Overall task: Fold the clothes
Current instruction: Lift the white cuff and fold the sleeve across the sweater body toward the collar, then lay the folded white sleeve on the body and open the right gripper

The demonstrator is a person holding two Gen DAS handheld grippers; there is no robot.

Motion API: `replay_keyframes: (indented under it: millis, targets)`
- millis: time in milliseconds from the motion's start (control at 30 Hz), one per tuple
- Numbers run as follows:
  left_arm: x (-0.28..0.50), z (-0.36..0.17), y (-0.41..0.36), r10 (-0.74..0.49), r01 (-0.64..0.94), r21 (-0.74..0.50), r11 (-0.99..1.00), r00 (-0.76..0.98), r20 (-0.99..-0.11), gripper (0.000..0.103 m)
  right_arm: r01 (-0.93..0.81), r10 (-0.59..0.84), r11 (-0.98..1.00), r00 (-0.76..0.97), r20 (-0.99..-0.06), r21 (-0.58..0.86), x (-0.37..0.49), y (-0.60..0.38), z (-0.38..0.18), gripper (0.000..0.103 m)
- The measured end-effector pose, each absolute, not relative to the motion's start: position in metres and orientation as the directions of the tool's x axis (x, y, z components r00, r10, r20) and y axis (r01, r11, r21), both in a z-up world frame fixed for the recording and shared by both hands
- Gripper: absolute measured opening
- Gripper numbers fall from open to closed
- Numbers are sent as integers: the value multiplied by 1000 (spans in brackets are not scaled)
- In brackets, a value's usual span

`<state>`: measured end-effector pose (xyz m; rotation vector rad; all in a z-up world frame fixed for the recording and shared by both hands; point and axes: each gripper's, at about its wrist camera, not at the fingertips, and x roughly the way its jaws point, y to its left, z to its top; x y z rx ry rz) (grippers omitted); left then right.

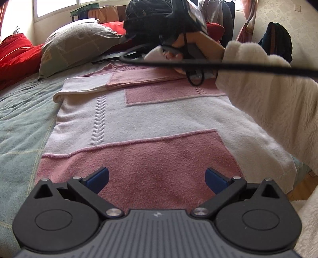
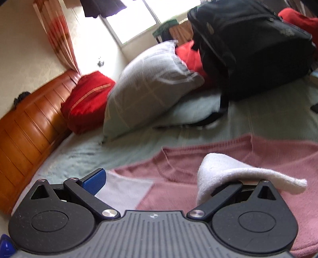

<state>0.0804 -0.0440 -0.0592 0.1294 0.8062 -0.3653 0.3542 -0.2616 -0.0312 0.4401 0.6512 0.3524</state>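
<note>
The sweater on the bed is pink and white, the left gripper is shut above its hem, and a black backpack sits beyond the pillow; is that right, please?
Not quite: the left gripper is open, its blue pads wide apart above the sweater, as the left wrist view shows. The rest holds.

Lying on the bed (image 2: 268, 119), under its pale green quilt: 1 grey pillow (image 2: 147, 89) leaning beside a black backpack (image 2: 252, 49). Resting against the wooden headboard (image 2: 25, 123): a red cushion (image 2: 87, 101). Hanging by the window (image 2: 139, 17): a patterned curtain (image 2: 59, 37).
</note>
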Motion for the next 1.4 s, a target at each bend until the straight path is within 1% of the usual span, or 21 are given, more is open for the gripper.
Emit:
replay_keyframes:
  millis: [100, 267, 500, 600, 733, 933, 1033, 1133, 1233, 1400]
  targets:
    - [81, -60, -44, -268, 365, -26, 931, 631, -728, 102, -183, 479, 833, 709, -517, 521, 354, -263, -44, 103]
    - [79, -61, -45, -269, 366, -27, 930, 631, -728, 102, -192, 557, 774, 662, -503, 604, 350, -278, -55, 103]
    - [81, -63, -48, -281, 378, -33, 925, 624, -729, 102, -90, 538, 731, 685, -491, 676, 344, -318, -58, 103]
    - [81, -64, -49, -284, 384, -32, 923, 623, -729, 102, -76, 523, 734, 697, -491, 674, 351, -319, -56, 103]
    - [80, -63, -46, -283, 379, -34, 925, 625, -727, 102, -135, 555, 732, 687, -470, 667, 359, -300, -46, 103]
    - [82, -63, -37, -275, 361, -41, 932, 628, -728, 102, -274, 647, 708, 621, -443, 651, 369, -253, -32, 103]
    - [82, -64, -34, -274, 356, -43, 933, 629, -728, 102, -317, 663, 709, 604, -442, 631, 367, -244, -26, 103]
    - [82, -65, -32, -277, 358, -45, 932, 628, -727, 102, -325, 647, 727, 619, -446, 605, 360, -254, -17, 103]
    - [83, -66, -30, -280, 360, -47, 932, 628, -726, 102, -304, 602, 764, 654, -459, 569, 346, -283, -7, 103]
    - [84, -65, -29, -282, 370, -38, 928, 632, -722, 102, -221, 461, 858, 731, -503, 464, 306, -356, 3, 103]
